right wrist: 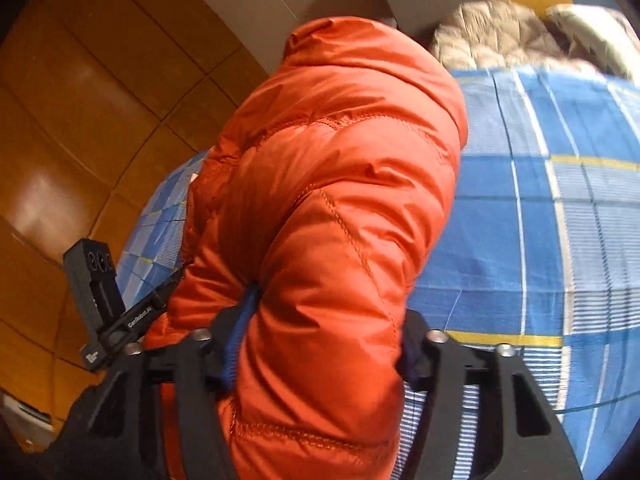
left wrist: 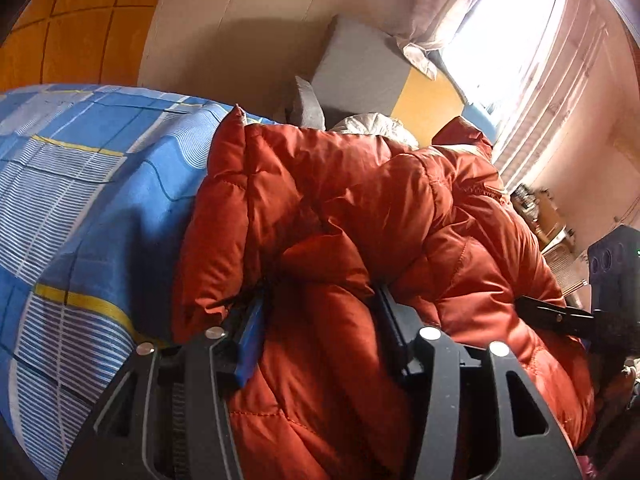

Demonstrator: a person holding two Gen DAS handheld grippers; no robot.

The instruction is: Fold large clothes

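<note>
Left wrist view: left gripper (left wrist: pixel 320 320) at 6 o'clock, jaws pinching a thick fold of orange puffer jacket (left wrist: pixel 340 200), which lies bunched on blue plaid bedsheet (left wrist: pixel 80 184); right gripper (left wrist: pixel 576 320) at 3 o'clock, touching the jacket, jaw state can't be told here. Right wrist view: right gripper (right wrist: pixel 320 320) jaws clamped on jacket (right wrist: pixel 340 160); sheet (right wrist: pixel 520 220) at 3 o'clock, beige quilted garment (right wrist: pixel 500 36) at 1 o'clock.

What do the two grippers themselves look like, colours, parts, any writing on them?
Both are matte black plastic with angular cut-out linkages and round silver bolt heads. The left gripper has blue pads inside its fingers; the right gripper shows a blue pad too. In the right wrist view, the left one carries white "GenRobot.AI" lettering and a boxy black camera block.
</note>
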